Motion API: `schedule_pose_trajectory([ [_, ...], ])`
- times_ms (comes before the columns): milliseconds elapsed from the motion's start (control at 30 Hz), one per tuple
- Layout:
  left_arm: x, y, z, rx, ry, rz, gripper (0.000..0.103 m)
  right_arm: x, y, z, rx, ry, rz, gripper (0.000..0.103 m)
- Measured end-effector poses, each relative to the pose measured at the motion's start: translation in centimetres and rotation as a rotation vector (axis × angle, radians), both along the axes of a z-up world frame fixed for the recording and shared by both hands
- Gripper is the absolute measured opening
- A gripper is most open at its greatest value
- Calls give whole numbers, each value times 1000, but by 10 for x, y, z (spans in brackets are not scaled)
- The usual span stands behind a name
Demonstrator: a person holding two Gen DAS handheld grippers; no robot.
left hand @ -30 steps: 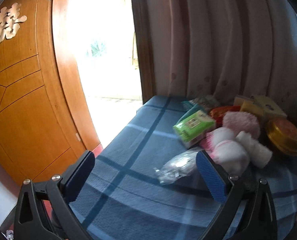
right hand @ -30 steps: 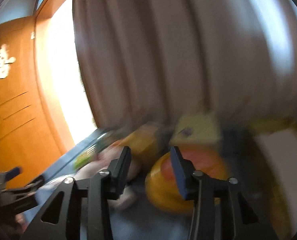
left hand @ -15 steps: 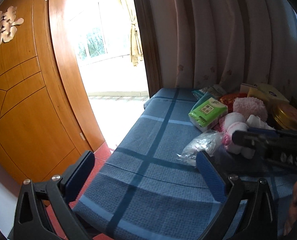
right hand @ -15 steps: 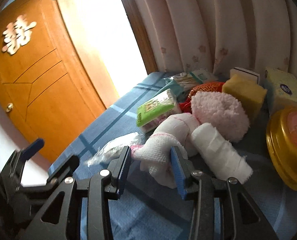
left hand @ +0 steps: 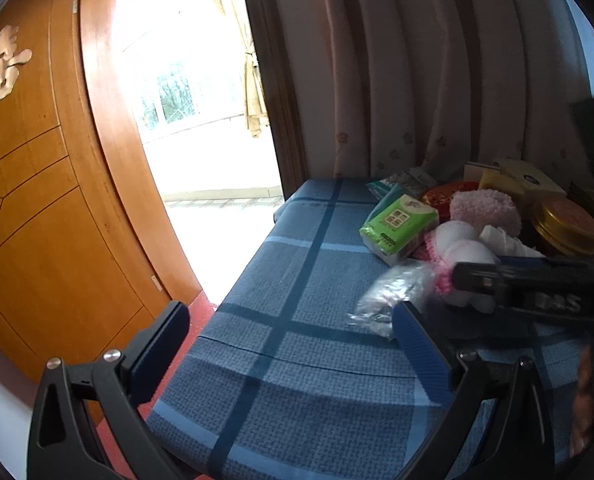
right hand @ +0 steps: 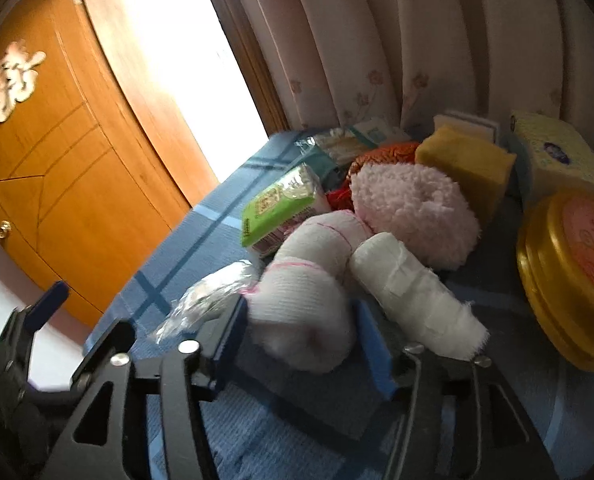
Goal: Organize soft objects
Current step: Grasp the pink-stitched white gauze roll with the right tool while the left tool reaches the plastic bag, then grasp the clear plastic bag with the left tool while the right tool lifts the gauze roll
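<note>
A white knitted sock bundle with pink trim (right hand: 305, 300) lies on the blue checked cloth (left hand: 297, 280). My right gripper (right hand: 301, 328) is open, its blue pads on either side of the bundle's near end, close to touching. Next to the bundle are a white cloth roll (right hand: 413, 292), a fluffy pink item (right hand: 413, 212) and a crumpled clear plastic bag (right hand: 209, 296). My left gripper (left hand: 289, 344) is open and empty, above the bare cloth to the left of the pile. The sock bundle (left hand: 463, 256) and my right gripper's body show at the right of the left wrist view.
A green tissue pack (left hand: 397, 226), a yellow sponge (right hand: 465, 164), a pale tissue box (right hand: 557, 160), a round gold tin (right hand: 577, 272) and a red-orange item (right hand: 381, 154) crowd the far right. Curtain (left hand: 437, 60) behind. Wooden door (left hand: 37, 200) and bright doorway on the left.
My right gripper has moved forward and down, so the sock bundle now sits between its open pads. My left gripper has drawn back slightly and stays open.
</note>
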State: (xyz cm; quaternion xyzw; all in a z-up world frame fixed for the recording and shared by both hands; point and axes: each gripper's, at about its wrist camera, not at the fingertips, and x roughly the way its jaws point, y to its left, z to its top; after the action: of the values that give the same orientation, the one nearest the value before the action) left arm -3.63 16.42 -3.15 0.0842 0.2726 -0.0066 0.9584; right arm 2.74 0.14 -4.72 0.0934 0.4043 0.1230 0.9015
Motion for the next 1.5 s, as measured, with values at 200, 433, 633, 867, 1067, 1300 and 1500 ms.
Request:
schedule_pose_trajectory([
  [200,-5,-2,2,33,-6,-23,103,12,11,-7,19,28,67,48],
  [433,9,-10,5,-51,30,-70,102,-41,-4,21,11,-180,86,39],
  [633,39,-41,0,-24,90,-100,97,-93,-30,46,-172,-443,-48,39],
  [867,69,-54,-31,-28,263,-61,65,-114,-49,50,-229,-508,-120,39],
  [1067,65,-55,-33,-52,240,-54,40,-113,-52,52,-209,-548,-118,39],
  [1300,34,-53,-19,-95,85,-42,38,-139,-59,58,-169,-667,-147,39],
  [1500,9,-73,0,-164,0,-111,38,-163,-77,56,-196,-669,-193,39],
])
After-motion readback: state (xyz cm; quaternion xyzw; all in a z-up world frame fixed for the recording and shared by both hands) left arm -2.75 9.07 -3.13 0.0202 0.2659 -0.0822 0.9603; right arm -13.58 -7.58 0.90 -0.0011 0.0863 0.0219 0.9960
